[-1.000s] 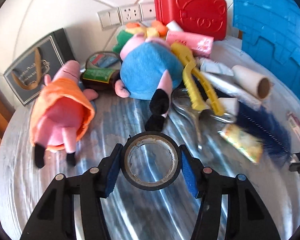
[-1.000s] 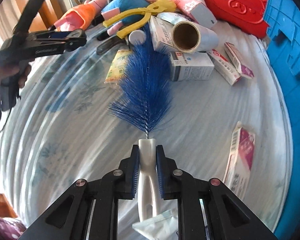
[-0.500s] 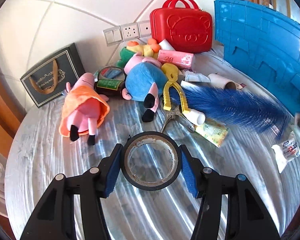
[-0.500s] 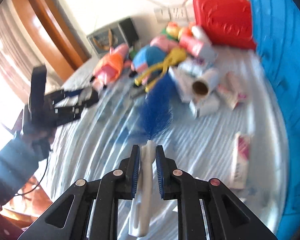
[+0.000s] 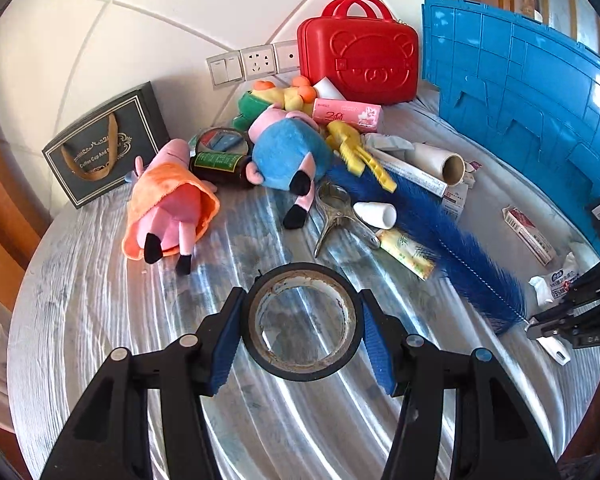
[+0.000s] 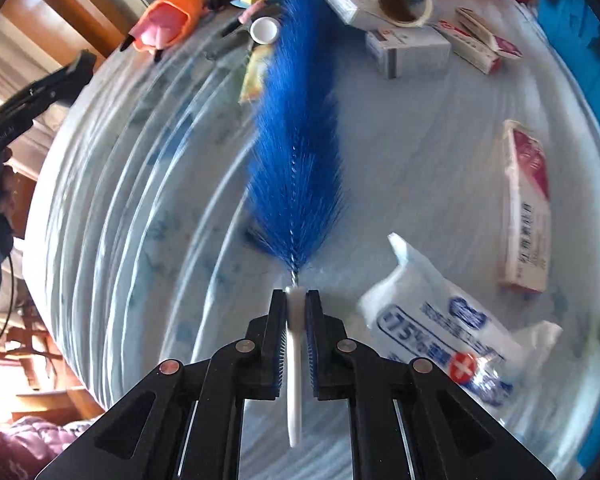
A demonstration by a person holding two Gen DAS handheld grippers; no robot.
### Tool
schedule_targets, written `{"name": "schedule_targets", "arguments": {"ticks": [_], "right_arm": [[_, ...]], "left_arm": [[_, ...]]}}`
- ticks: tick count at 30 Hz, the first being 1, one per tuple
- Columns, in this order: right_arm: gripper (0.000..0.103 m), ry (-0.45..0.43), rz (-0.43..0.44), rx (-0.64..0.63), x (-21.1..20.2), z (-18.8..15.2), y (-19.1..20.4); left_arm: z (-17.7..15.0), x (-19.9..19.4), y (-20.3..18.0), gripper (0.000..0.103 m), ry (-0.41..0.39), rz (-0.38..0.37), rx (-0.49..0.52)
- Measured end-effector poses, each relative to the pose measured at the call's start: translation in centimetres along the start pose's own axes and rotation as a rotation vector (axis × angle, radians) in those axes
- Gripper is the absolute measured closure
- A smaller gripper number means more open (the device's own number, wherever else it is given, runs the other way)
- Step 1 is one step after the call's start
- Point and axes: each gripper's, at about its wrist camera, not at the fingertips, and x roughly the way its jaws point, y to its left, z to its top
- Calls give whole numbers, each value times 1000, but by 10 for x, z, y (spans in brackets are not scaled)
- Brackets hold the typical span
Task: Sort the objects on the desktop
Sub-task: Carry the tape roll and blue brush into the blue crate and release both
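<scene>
My left gripper (image 5: 302,326) is shut on a black tape roll (image 5: 278,354) and holds it above the round table (image 5: 100,320). My right gripper (image 6: 296,300) is shut on the white handle (image 6: 294,384) of a blue bottle brush (image 6: 296,152); its bristles point toward the pile at the back. The brush (image 5: 460,248) and right gripper (image 5: 540,326) also show at the right in the left wrist view. The left gripper (image 6: 36,92) shows at the left edge of the right wrist view.
At the back lie two plush pigs (image 5: 168,204) (image 5: 288,152), a red case (image 5: 360,64), yellow pliers (image 5: 356,152), a paper roll (image 5: 440,160), a bottle (image 5: 220,164) and a gift bag (image 5: 104,152). A blue crate (image 5: 520,92) stands right. Small boxes (image 6: 524,208) and a wipes packet (image 6: 452,320) lie nearby.
Both grippers have pulled back from the pile, each still holding its object. The brush has swung and come down toward the table's right side. The right view is lower and tilted.
</scene>
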Motion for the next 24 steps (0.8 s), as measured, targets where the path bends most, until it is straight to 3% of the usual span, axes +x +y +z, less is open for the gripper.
{"name": "schedule_targets", "arguments": {"ticks": [8, 9, 10, 15, 24], "right_arm": [[90, -68, -67, -62, 15, 15, 16], [91, -58, -31, -38, 16, 16, 15], [93, -54, 59, 12, 15, 17, 12], [94, -136, 312, 75, -19, 15, 24], [93, -334, 452, 80, -113, 6, 38]], "left_arm": [[2, -8, -6, 48, -12, -17, 3], [3, -9, -7, 48, -13, -18, 3], [4, -10, -8, 48, -14, -17, 7], [8, -20, -15, 48, -27, -13, 31], [26, -49, -30, 48, -73, -13, 81]]}}
